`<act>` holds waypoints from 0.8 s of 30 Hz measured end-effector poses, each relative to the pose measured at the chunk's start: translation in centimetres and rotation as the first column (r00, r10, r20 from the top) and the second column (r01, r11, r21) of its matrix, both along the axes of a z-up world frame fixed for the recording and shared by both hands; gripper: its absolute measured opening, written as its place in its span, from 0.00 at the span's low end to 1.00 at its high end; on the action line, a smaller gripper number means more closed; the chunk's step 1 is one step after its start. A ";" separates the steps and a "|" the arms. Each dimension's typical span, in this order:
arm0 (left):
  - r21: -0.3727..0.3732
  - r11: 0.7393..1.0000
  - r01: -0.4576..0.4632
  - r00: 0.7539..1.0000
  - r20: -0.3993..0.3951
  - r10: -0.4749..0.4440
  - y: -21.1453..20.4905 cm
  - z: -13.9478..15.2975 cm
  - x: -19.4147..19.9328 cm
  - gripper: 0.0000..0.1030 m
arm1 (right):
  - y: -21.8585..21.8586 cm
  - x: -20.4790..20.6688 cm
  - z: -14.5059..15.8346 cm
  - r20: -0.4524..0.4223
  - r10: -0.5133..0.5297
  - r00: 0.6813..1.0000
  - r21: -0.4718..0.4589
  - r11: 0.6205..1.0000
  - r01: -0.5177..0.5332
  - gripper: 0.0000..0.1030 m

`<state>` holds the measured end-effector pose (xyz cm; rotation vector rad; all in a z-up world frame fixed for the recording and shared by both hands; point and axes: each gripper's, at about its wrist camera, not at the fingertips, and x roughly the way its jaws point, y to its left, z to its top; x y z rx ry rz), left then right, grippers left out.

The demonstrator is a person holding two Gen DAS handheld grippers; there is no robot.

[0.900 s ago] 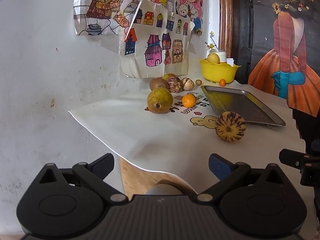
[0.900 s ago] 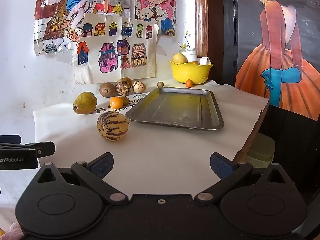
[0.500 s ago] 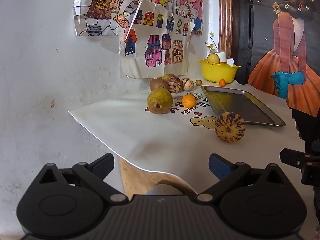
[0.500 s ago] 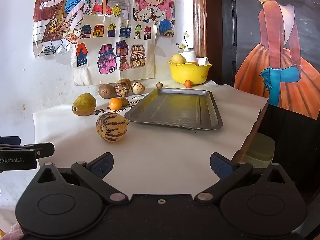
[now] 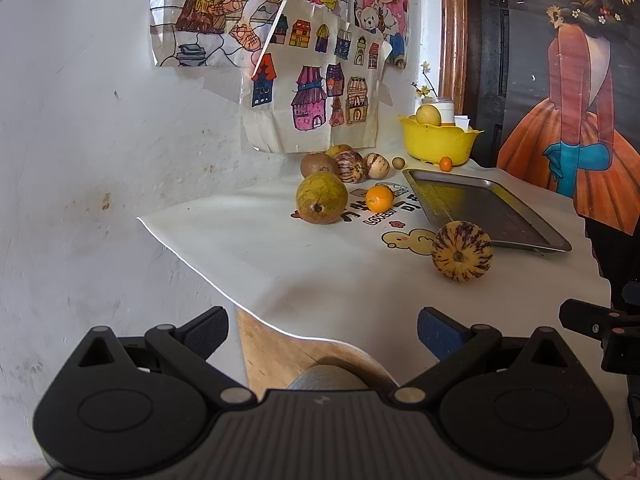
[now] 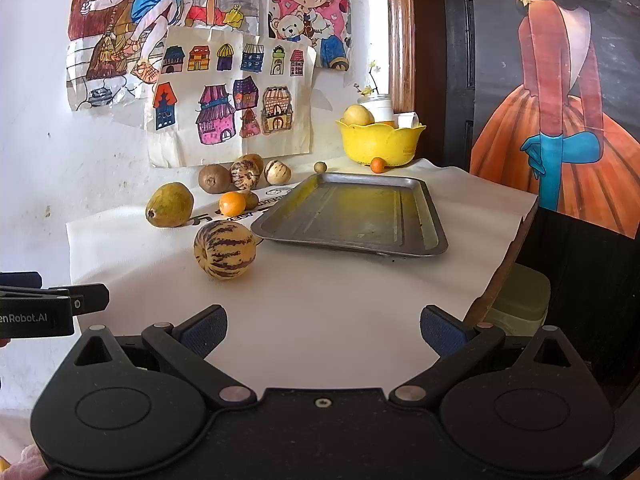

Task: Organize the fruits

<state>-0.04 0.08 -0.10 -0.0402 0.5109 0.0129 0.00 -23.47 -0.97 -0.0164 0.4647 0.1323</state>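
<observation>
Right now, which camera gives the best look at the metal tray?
The right wrist view: the metal tray lies near the centre, its whole rim and bare floor visible. In the left wrist view the tray sits off to the right, seen at a slant, and the striped melon stands just before its near corner.

Behind the orange (image 6: 232, 203), a small brown fruit (image 6: 251, 199) is mostly hidden. The yellow bowl (image 6: 380, 142) conceals its contents except one pale fruit top (image 6: 357, 115). The cloth's printed lettering (image 5: 372, 216) is partly covered.
</observation>
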 end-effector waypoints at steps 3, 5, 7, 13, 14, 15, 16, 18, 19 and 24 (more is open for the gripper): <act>-0.001 1.000 0.000 1.000 0.000 0.000 0.1 -0.1 0.0 1.00 | 0.1 0.0 -0.1 0.000 0.000 1.000 0.000 1.000 0.000 1.00; -0.001 1.000 0.000 1.000 0.000 0.000 0.1 -0.1 0.0 1.00 | 0.0 0.0 -0.1 0.001 0.000 1.000 0.001 1.000 0.000 1.00; 0.000 1.000 -0.001 1.000 0.001 0.001 0.0 -0.2 0.0 1.00 | 0.1 0.0 -0.1 0.000 0.001 1.000 0.002 1.000 -0.001 1.00; 0.000 1.000 -0.001 1.000 0.000 0.001 0.1 -0.2 0.0 1.00 | 0.1 0.1 -0.1 0.000 -0.001 1.000 0.001 1.000 0.001 1.00; 0.000 1.000 -0.001 1.000 0.000 0.001 0.1 -0.2 0.0 1.00 | 0.1 0.1 -0.1 0.000 -0.001 1.000 0.000 1.000 0.001 1.00; 0.000 1.000 0.000 1.000 -0.001 0.000 0.1 -0.2 0.0 1.00 | 0.1 0.1 0.0 0.000 -0.001 1.000 0.001 1.000 0.001 1.00; 0.001 1.000 0.001 1.000 -0.001 -0.001 0.1 -0.2 0.0 1.00 | 0.1 0.1 0.0 0.000 -0.001 1.000 0.002 1.000 0.001 1.00; 0.001 1.000 0.000 1.000 -0.001 0.000 0.1 -0.3 0.0 1.00 | 0.1 0.1 0.0 -0.001 -0.001 1.000 0.003 1.000 0.001 1.00; 0.000 1.000 -0.001 1.000 -0.001 0.001 0.2 -0.3 0.1 1.00 | 0.0 0.0 0.0 0.001 0.000 1.000 0.003 1.000 0.000 1.00; -0.003 1.000 -0.006 1.000 -0.003 0.006 0.3 -0.4 0.2 1.00 | 0.1 0.1 -0.1 0.004 -0.001 1.000 0.002 1.000 0.001 1.00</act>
